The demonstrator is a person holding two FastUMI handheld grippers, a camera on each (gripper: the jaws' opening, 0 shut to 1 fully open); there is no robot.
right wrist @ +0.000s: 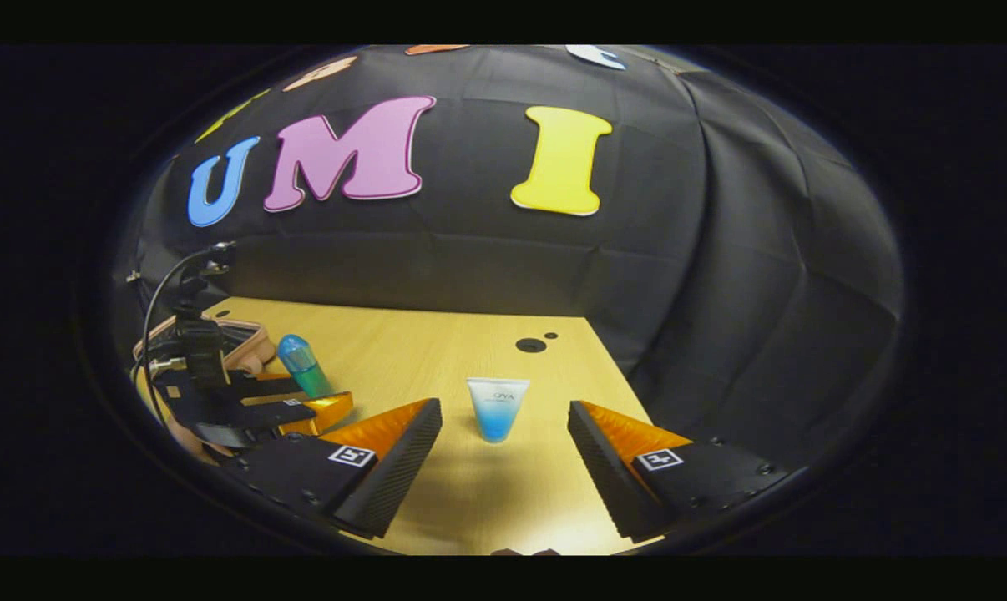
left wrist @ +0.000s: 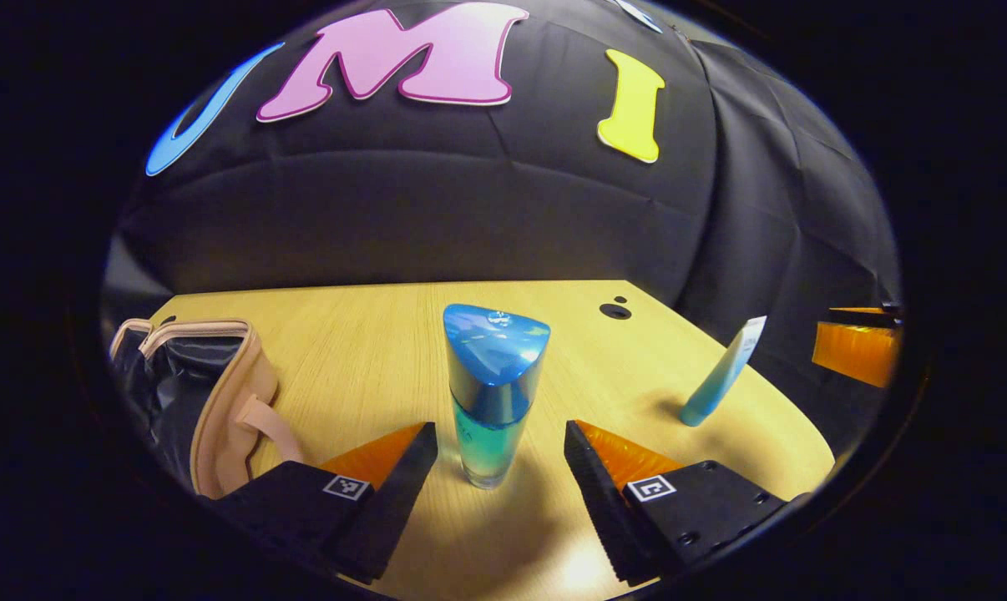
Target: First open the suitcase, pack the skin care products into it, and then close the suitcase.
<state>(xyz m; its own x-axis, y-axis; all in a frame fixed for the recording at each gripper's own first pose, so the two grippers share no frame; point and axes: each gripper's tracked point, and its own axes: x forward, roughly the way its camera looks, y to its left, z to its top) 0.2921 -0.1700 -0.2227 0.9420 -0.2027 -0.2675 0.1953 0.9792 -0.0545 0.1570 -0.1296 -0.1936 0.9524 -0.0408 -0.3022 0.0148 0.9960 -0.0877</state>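
1. Jaws of the left gripper [left wrist: 497, 446] stand spread on either side of the upright blue-capped clear bottle of teal liquid [left wrist: 488, 392], not touching it; likely lined up to grasp.
2. Right gripper [right wrist: 503, 438] is likewise spread, with the small white-to-blue squeeze tube [right wrist: 496, 407] standing on its cap just ahead.
3. Both products rest on the pale wooden table [left wrist: 370, 351].
4. Farther left lies the beige fabric suitcase with dark lining [left wrist: 207, 392], lid open, apparently ready to receive them.

Wooden table [left wrist: 370, 351] with open suitcase [left wrist: 211, 392], bottle [left wrist: 491, 392], tube [left wrist: 721, 376].
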